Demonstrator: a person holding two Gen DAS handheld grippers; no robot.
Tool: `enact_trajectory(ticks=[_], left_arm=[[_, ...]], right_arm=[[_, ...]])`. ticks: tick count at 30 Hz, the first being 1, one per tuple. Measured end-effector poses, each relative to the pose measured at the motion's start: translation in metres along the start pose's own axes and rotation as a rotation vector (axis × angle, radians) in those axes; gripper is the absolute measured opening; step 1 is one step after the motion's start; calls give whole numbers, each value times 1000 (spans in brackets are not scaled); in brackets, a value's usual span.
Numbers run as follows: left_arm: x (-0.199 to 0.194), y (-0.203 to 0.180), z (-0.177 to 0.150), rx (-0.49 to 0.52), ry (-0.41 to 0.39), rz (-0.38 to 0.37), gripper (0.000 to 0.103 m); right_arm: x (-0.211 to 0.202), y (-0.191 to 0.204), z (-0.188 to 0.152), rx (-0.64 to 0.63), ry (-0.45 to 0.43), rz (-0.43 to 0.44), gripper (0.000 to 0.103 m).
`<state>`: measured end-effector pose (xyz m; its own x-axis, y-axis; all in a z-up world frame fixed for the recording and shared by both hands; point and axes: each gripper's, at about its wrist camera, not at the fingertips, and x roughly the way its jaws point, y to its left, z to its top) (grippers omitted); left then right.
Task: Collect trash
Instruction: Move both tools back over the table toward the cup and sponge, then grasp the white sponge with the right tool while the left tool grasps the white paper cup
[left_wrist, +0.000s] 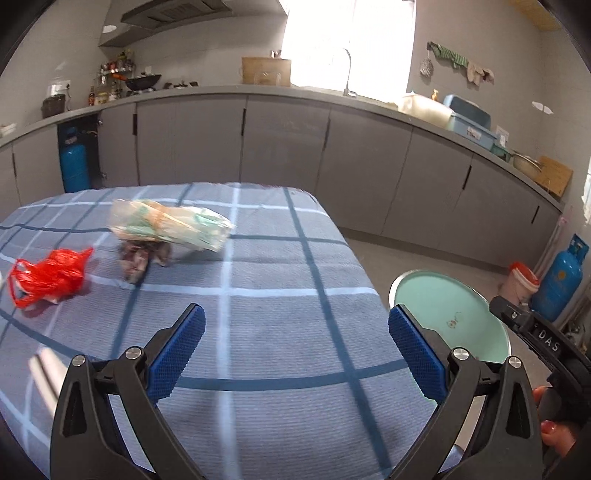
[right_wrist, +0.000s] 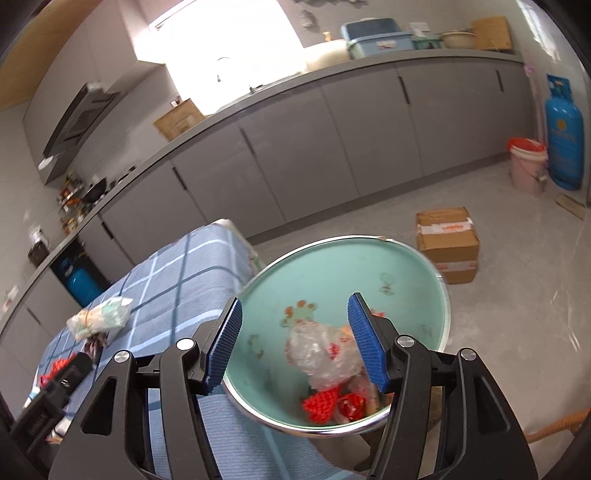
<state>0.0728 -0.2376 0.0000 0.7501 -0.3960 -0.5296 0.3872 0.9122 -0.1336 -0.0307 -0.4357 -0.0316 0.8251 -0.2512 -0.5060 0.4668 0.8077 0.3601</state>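
While the left tongs stand spread wide and empty over the checked counter, the left wrist view shows the remaining trash ahead: a crumpled red bag, a clear packet and a dark wrapper tucked beneath it. All look light, soft and crinkly; pinch a bunched fold. In the right wrist view, the right tongs hang released above the green basin, where clear plastic and red scraps lie.
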Motion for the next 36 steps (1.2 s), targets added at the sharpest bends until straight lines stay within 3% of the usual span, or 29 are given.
enact_trajectory(ticks=[11,17,27,36], left_arm=[[-39,70,11,-50,-56,102,98],[-61,115,12,-83,-83,192,98],[-89,207,-2,-132,-104,407,98],[-96,294,-11,-200,-69,598,98]], right_arm=[[0,87,-15,-218,2,126,64],[8,134,-29,-265,69,264,64],[-5,206,-71,-454,152,466,68],[-10,253,-105,-558,230,591,69]])
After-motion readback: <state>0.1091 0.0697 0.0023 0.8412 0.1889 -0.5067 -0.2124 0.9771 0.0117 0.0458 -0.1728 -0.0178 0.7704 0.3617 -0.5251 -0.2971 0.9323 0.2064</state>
